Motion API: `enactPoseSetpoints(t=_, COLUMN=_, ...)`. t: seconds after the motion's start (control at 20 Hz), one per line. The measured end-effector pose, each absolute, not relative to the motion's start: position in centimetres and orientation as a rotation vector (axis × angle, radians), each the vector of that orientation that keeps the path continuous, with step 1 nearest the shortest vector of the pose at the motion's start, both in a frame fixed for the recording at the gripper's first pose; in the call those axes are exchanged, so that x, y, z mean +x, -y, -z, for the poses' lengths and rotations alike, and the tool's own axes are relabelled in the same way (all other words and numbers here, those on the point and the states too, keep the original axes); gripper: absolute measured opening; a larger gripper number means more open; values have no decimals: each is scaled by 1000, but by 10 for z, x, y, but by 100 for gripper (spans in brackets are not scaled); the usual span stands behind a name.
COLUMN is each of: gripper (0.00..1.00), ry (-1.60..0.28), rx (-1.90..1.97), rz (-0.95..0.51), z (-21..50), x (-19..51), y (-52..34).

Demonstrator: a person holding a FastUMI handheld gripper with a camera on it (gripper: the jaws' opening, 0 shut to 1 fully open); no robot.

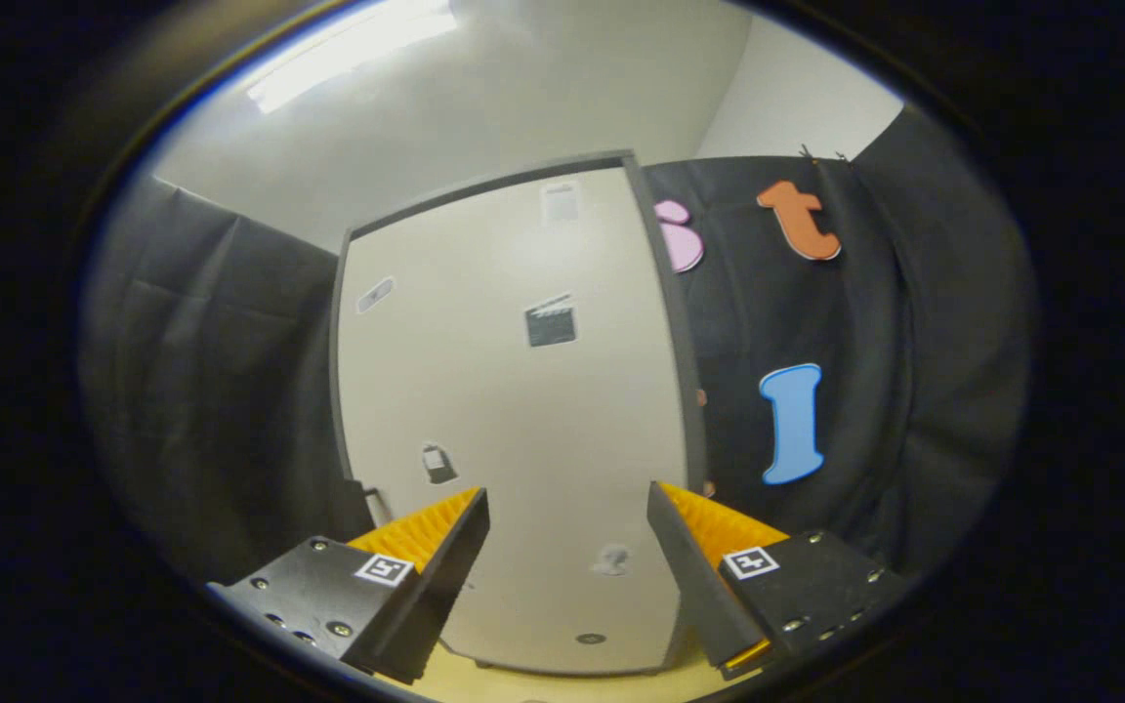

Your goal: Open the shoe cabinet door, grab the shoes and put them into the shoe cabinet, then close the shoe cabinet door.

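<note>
— Beyond the fingers: shoe cabinet door (pixel 514 420), pale, dark-framed, shut flush, upright, filling the space ahead. Small stickers (pixel 551 322) scattered over its face.

— Gripper?

— Gripper (pixel 567 547) held well open, fingers spread wide, nothing between them but the lower part of the door. Holding nothing. Tips short of the panel; touching or apart, cannot tell.

— Handle?

— Small dark fitting (pixel 363 493) at the door's left edge, just above the left finger. Possibly a handle or latch; too small to settle.

— Shoes?

— None to list from this angle. Inside or outside the cabinet, cannot tell.

— Carrier?

— Strip of pale wooden floor (pixel 523 683) under the door's bottom edge, between the fingers.

— Step in hand?

— Judged two ways: door closed ahead of opening, or closed again with shoes stowed. Same look either way.

— Next move?

— Not settled by this moment. If opening: fingers brought to the door's free edge, one side hooked, pull outward along the hinge arc. If done: nothing but backing off.
</note>
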State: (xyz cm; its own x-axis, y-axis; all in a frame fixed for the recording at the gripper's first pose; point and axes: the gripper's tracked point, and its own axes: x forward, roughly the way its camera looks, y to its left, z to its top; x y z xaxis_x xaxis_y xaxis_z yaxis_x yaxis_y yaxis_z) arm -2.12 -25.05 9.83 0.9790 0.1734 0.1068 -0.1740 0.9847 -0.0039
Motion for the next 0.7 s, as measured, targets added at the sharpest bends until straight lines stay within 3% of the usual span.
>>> enactPoseSetpoints(t=0.45, gripper=99, ry=180, rx=-170, rz=-11, z=-112, x=-32, y=456)
enactPoseSetpoints(t=0.7, gripper=100, ry=143, rx=-227, rz=55, z=-65, x=-24, y=558)
